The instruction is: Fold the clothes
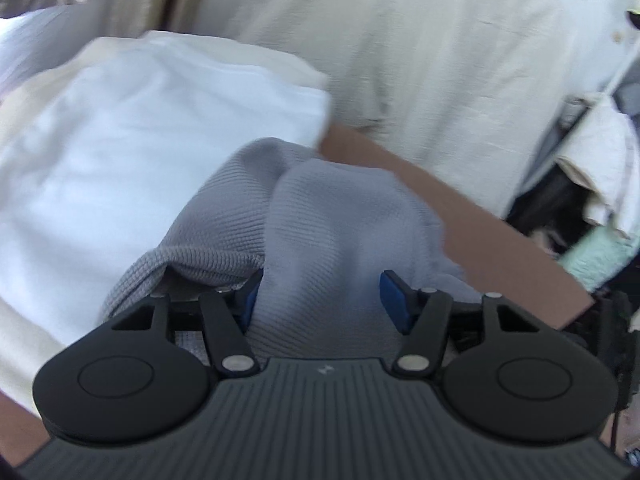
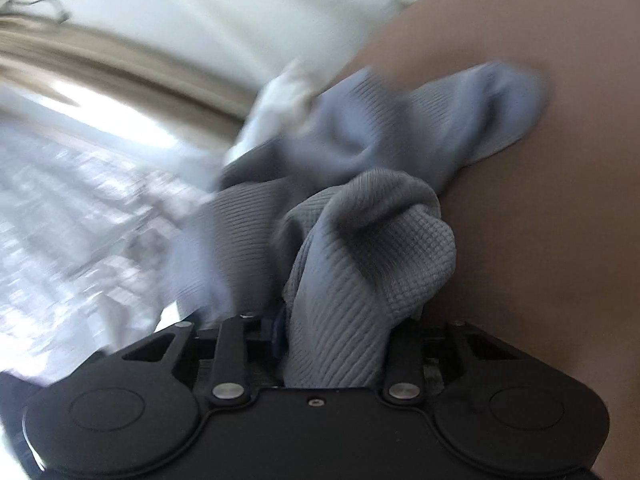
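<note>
Both grippers on one grey ribbed knit garment.

The left gripper stood wide around a fold; the right gripper pinched bunched cloth above the brown bench.

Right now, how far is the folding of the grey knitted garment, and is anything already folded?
Done: a white cloth lies flat beside it and looks folded. In hand: the grey knitted garment is bunched between the pads of both tools; the right hand-held gripper is shut on it, while the left hand-held gripper has its pads apart around the fabric. Left: spreading it on the brown table and making the folds; no neat fold shows yet.
</note>
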### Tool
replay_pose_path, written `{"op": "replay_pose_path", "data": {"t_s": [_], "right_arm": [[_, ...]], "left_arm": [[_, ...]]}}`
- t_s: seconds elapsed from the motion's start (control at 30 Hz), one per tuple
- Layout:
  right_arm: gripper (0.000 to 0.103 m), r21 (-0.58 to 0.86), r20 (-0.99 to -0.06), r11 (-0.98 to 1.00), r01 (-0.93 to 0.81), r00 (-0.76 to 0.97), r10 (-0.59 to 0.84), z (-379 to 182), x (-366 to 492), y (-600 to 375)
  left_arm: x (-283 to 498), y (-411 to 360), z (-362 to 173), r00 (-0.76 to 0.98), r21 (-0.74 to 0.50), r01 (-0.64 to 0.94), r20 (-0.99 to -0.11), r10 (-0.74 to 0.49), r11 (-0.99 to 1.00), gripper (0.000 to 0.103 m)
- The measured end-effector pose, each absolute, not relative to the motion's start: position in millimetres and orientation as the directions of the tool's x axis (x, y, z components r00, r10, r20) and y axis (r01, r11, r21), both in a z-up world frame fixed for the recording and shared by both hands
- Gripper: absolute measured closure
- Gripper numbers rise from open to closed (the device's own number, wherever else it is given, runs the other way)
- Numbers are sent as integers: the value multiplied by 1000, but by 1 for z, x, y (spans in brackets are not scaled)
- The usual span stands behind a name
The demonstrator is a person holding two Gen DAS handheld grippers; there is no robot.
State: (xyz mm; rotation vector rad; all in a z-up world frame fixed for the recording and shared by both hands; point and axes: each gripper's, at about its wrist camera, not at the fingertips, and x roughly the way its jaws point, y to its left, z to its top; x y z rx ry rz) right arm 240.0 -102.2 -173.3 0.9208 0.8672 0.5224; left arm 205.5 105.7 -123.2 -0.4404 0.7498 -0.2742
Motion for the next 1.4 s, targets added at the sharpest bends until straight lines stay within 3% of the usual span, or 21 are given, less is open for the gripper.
{"op": "replay_pose_path", "data": {"t_s": [0.3, 0.53, 0.7, 0.83, 1.0, 1.07, 1.1, 1.17, 1.27, 1.37, 1.4], "right_arm": [[66, 895, -353, 443, -57, 517, 780, -149, 218, -136], [67, 811, -412, 554, -187, 489, 769, -77, 171, -198], [70, 724, -392, 629, -285, 579, 714, -13, 120, -265], [71, 630, -301, 681, -375, 690, 658, 4, 81, -319], [74, 675, -198, 641, -367, 746, 635, -18, 76, -385], [76, 633, -158, 688, -354, 811, 563, -15, 68, -404], [76, 605, -133, 718, -344, 845, 518, -13, 64, -412], [76, 555, -128, 790, -262, 911, 392, -9, 63, -435], [69, 420, -318, 904, 73, 945, 72, -21, 78, -484], [65, 171, -515, 920, 352, 828, -221, -58, 104, -516], [65, 167, -560, 903, 396, 792, -244, -69, 107, -528]], "left_arm": [[165, 69, -90, 683, -515, 245, -509, -523, 821, 46], [130, -11, -28, 619, -526, 373, -473, -627, 764, 46], [87, -85, 17, 629, -514, 464, -381, -677, 721, 46], [64, -146, 36, 655, -434, 500, -377, -655, 750, 46], [85, -201, 45, 662, -364, 507, -416, -623, 781, 46], [100, -217, 43, 691, -337, 480, -424, -585, 810, 45], [108, -224, 42, 705, -323, 466, -427, -566, 824, 44], [124, -240, 40, 732, -296, 436, -432, -526, 850, 31], [147, -263, 37, 770, -254, 390, -437, -465, 885, 29], [152, -273, -1, 713, -234, 386, -538, -449, 892, 29], [154, -275, -14, 691, -228, 385, -571, -443, 894, 29]]}}
